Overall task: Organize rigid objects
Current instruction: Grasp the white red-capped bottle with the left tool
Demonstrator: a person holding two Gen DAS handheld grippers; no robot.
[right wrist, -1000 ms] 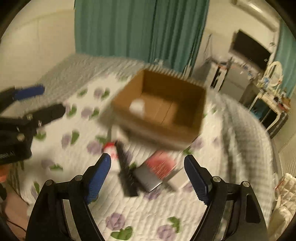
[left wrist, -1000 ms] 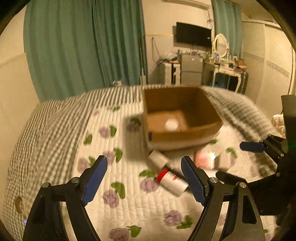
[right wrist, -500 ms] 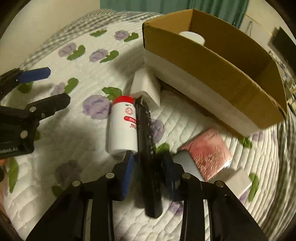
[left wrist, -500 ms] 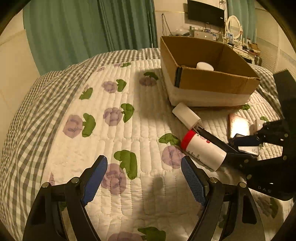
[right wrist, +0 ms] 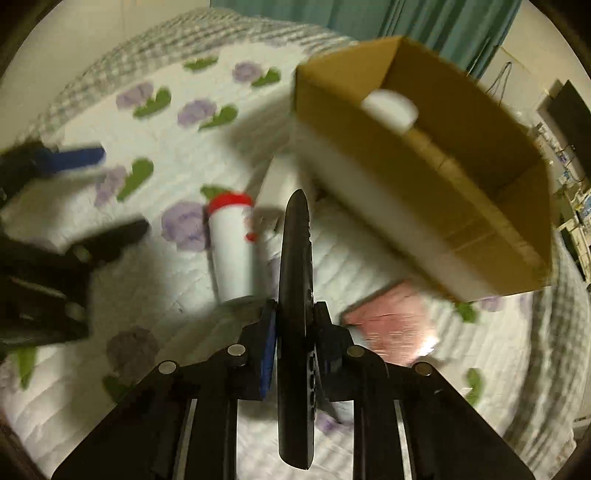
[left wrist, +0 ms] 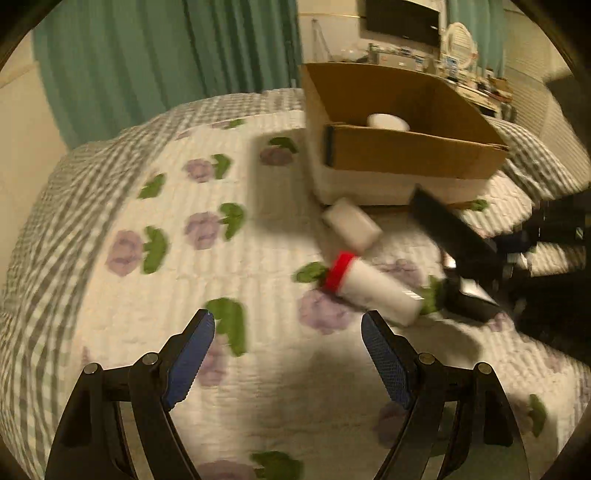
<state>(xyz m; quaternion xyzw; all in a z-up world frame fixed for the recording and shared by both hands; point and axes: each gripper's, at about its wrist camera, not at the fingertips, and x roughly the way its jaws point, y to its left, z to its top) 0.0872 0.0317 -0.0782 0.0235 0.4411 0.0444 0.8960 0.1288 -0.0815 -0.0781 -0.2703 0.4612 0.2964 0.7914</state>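
Note:
My right gripper [right wrist: 294, 325] is shut on a black remote control [right wrist: 294, 280] and holds it lifted above the bed; the remote also shows in the left wrist view [left wrist: 448, 229]. A white bottle with a red cap [right wrist: 232, 247] lies on the quilt, also in the left wrist view [left wrist: 369, 286]. A white box [left wrist: 351, 227] lies next to the cardboard box [left wrist: 413, 155], which holds a white round item [left wrist: 388, 121]. A pink packet [right wrist: 391, 325] lies right of the remote. My left gripper [left wrist: 284, 354] is open and empty above the quilt.
The floral quilt [left wrist: 207, 258] covers the bed, with a checked blanket [left wrist: 48, 206] along its edge. Green curtains [left wrist: 166, 55] hang behind. A desk with a TV [left wrist: 402, 18] stands at the far right.
My right gripper has closed fully on the remote and lifted it off the quilt toward the cardboard box. My left gripper has shifted slightly; it stays open.

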